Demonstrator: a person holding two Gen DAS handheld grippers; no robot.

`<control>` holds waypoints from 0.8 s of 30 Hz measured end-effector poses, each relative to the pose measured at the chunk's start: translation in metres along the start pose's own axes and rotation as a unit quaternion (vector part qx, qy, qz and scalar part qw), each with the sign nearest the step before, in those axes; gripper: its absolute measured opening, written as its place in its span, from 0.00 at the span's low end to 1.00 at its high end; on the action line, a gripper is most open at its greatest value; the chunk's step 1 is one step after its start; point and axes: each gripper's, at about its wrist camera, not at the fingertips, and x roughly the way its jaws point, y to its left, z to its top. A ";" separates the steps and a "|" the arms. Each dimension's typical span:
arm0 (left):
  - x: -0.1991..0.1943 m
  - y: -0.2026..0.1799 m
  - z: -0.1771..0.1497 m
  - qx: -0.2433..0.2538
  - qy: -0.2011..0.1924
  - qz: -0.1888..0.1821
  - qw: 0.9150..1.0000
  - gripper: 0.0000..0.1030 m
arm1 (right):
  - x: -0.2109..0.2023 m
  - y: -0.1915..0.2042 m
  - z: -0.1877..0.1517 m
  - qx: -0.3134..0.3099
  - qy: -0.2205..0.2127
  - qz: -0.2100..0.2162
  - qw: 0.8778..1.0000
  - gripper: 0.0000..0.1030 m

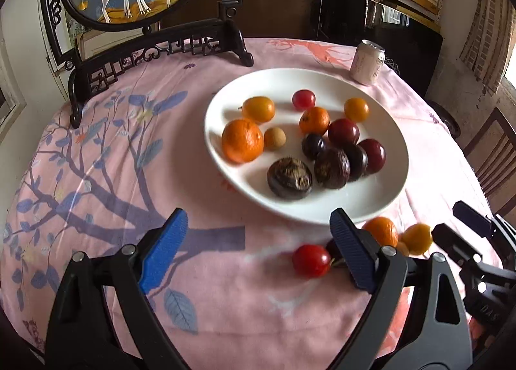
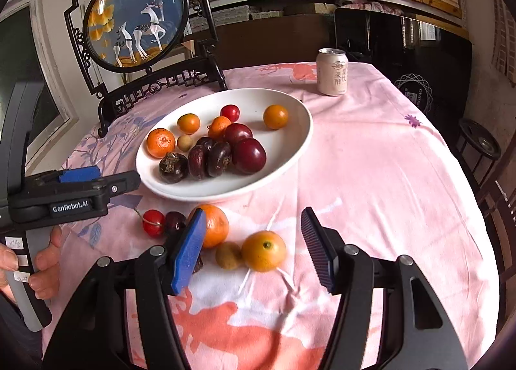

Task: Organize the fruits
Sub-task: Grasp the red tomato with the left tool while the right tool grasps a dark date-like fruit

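- On the counter (image 2: 371, 150), under a pink cloth with a printed branch pattern, a white plate (image 2: 290, 150) sits near the middle.
- Plate contents: two mandarins, two small orange fruits, one pale round fruit, several dark red plums and three dark wrinkled fruits, clustered mostly touching.
- Off the plate, on the cloth just in front of its near rim: a red cherry (image 2: 153, 222), a dark cherry (image 2: 175, 222) touching it, a mandarin (image 2: 215, 225), a small brownish fruit (image 2: 228, 255) and an orange kumquat-like fruit (image 2: 263, 250), the last two touching.
- Right gripper (image 2: 253, 249): jaws wide apart, holding nothing; the small brownish fruit and orange fruit lie between the fingers; whether it touches the cloth cannot be told.
- Left gripper (image 1: 258, 249): jaws wide apart, empty, over bare cloth to the left of the loose fruit; its right finger stands in front of the dark cherry.
- In the right wrist view a hand (image 2: 45, 260) grips the left gripper's handle.
- Behind the plate: a pale drink can (image 2: 332, 71), upright, well apart from the plate; a round deer screen (image 2: 137, 16) on a dark carved stand.
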 end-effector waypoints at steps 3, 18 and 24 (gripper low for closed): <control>-0.001 -0.001 -0.019 0.016 -0.001 0.004 1.000 0.93 | -0.010 -0.005 -0.014 0.014 0.002 -0.014 1.000 0.59; -0.007 0.005 -0.058 0.025 0.019 0.014 0.999 0.93 | -0.024 0.002 -0.047 0.009 0.027 -0.022 0.999 0.59; 0.000 0.010 -0.058 0.018 0.023 0.010 1.000 0.93 | -0.013 0.026 -0.046 -0.020 0.051 0.028 0.998 0.59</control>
